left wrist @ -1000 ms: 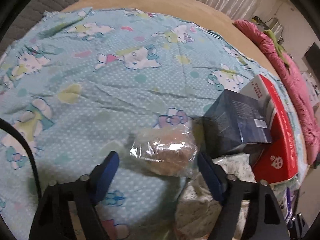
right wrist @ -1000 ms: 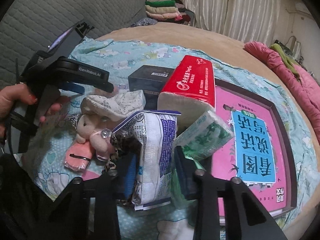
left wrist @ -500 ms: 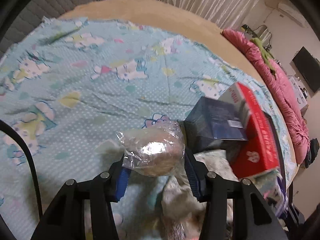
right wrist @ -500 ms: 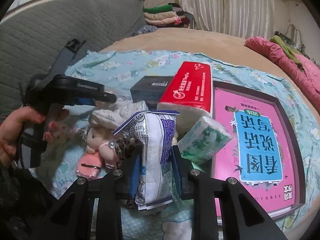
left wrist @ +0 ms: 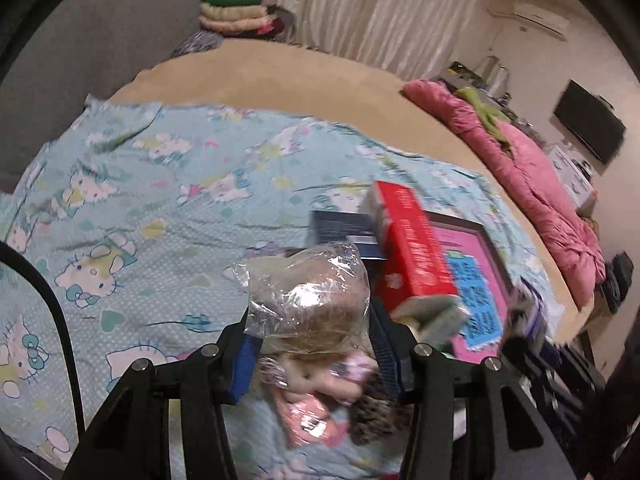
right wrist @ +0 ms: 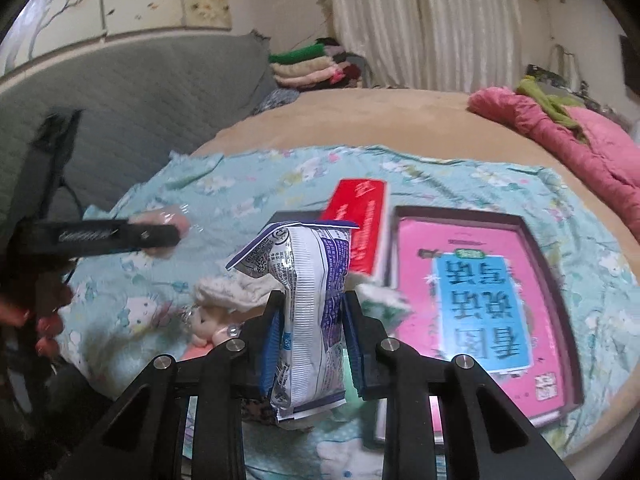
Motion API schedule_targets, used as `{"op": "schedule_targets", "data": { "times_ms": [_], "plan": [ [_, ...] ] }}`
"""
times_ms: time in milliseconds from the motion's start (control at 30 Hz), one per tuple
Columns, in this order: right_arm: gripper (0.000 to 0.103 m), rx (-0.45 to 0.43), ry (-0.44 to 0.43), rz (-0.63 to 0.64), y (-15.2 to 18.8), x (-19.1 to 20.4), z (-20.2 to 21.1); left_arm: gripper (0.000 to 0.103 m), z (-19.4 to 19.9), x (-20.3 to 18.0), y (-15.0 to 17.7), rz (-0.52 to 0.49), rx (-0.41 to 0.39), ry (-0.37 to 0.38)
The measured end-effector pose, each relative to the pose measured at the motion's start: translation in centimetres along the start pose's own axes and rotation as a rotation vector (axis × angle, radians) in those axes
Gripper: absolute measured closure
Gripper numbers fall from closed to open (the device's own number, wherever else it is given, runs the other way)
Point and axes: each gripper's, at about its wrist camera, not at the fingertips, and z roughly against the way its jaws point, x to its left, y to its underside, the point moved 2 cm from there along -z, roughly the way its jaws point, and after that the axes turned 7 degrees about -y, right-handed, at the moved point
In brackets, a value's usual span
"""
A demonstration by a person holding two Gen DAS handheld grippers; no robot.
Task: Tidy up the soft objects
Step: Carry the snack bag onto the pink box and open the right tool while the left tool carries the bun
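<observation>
Dim indoor light, heavy motion blur, fisheye-bent edges, dark vignetted corners throughout.

I am in a bedroom at home. A big round bed (right wrist: 420, 116) with a tan cover fills the room, and a light blue cartoon-cat sheet (left wrist: 132, 208) is spread over it. A grey quilted headboard (right wrist: 132, 108) curves behind the bed. A pink quilt (left wrist: 532, 184) lies bunched along the far edge. Folded clothes (right wrist: 308, 64) sit in a stack near the white curtains (right wrist: 440, 20). A dark television (left wrist: 590, 126) hangs on the wall, and an air conditioner (left wrist: 540, 20) is mounted high beside the curtains.
</observation>
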Motion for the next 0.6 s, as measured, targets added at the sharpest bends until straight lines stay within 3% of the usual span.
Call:
{"op": "schedule_targets", "data": {
  "times_ms": [267,600],
  "plan": [
    [0.073,-0.061,0.111,-0.033,-1.0,-3.1,4.3,0.052,2.2,-6.6,1.4,-0.110,-0.014,0.046],
    [0.073,-0.120,0.170,-0.116,-1.3,-7.6,7.4,0.052,2.7,-14.3,2.2,-0.200,0.003,0.062]
  ]
}}
